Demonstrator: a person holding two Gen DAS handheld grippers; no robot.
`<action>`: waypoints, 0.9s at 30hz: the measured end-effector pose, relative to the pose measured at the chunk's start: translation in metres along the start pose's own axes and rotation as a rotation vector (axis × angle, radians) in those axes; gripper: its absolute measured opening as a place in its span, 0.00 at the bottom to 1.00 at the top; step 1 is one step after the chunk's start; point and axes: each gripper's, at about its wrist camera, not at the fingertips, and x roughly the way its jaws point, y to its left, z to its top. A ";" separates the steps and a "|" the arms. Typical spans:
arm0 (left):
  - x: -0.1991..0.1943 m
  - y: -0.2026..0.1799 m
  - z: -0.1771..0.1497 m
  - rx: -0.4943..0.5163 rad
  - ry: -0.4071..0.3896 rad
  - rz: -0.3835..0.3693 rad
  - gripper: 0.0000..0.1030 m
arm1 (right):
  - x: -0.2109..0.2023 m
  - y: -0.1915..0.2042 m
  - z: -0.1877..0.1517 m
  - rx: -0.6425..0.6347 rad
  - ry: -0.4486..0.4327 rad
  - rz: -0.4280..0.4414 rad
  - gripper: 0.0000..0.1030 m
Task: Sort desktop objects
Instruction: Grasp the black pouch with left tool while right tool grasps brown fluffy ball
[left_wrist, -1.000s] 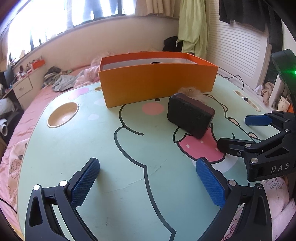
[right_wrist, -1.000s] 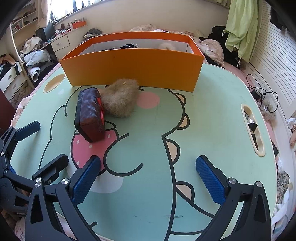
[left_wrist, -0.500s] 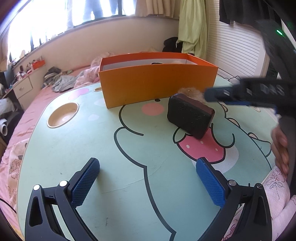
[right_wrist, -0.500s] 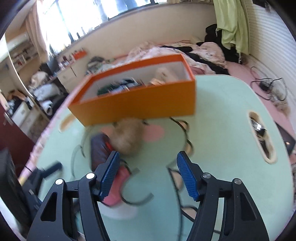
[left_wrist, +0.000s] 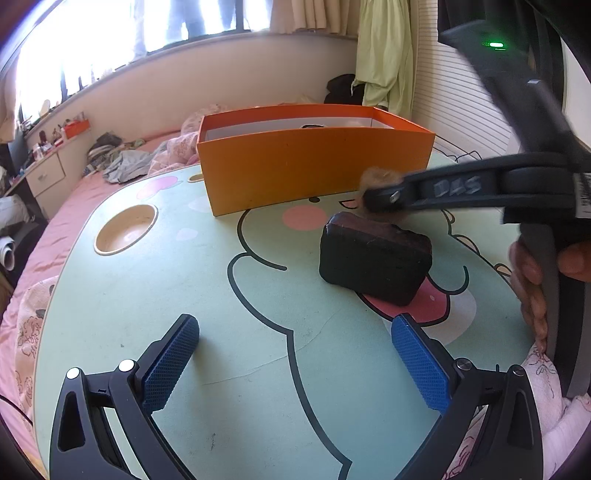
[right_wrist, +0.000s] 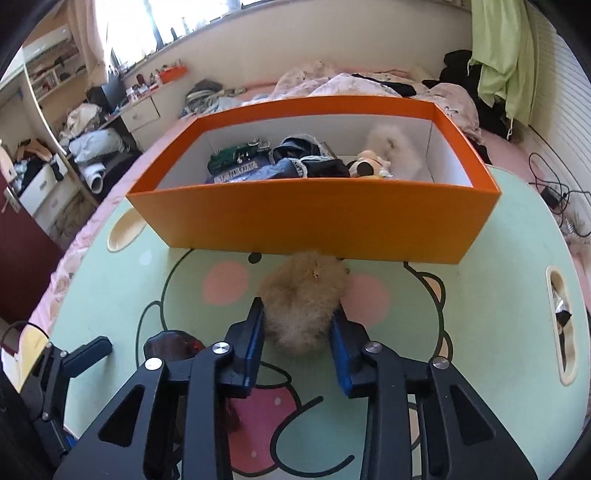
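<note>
Table (right_wrist: 110, 295): pale green top with a cartoon face print; cup recess (left_wrist: 125, 229) far left; slot recess (right_wrist: 561, 325) on the right edge, seen in the right wrist view only.
Orange box (right_wrist: 317, 225): open top, long axis left to right, at the far side of the table. Right wrist view looks down into it: a green circuit board (right_wrist: 236, 153), dark cloth (right_wrist: 306, 162), a small plush toy (right_wrist: 369, 168), a pale fluffy ball (right_wrist: 397, 147). Left wrist view shows only its outer walls (left_wrist: 317, 177).
Dark pouch (left_wrist: 373, 258): lies flat, mid-table, long axis running near-right to far-left in the left wrist view. Right wrist view shows just a corner (right_wrist: 173, 345) behind the claw's left arm.
Tan fur pom-pom (right_wrist: 303, 302): on the table just near of the box wall, long axis near to far, small gold fitting on its far end. Left wrist view catches only a tuft (left_wrist: 380, 175).
Right gripper (right_wrist: 297, 332): jaws closing, both blue pads against the pom-pom's sides. A second ago it stood wide open, empty, nearer the table's edge.
Left gripper (left_wrist: 295, 358): wide open, nothing between the pads, low over the near table; unchanged from a second ago.
Hand (left_wrist: 532, 280): on the right gripper's handle, left wrist view only.
</note>
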 end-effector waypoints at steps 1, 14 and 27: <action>0.000 0.000 0.000 0.000 0.000 0.000 1.00 | -0.007 -0.004 -0.003 0.019 -0.032 0.008 0.31; -0.009 -0.029 0.038 0.169 -0.024 -0.142 1.00 | -0.063 -0.035 -0.039 0.098 -0.161 -0.041 0.31; 0.029 -0.024 0.051 0.160 0.109 -0.220 0.59 | -0.060 -0.032 -0.038 0.102 -0.147 -0.035 0.31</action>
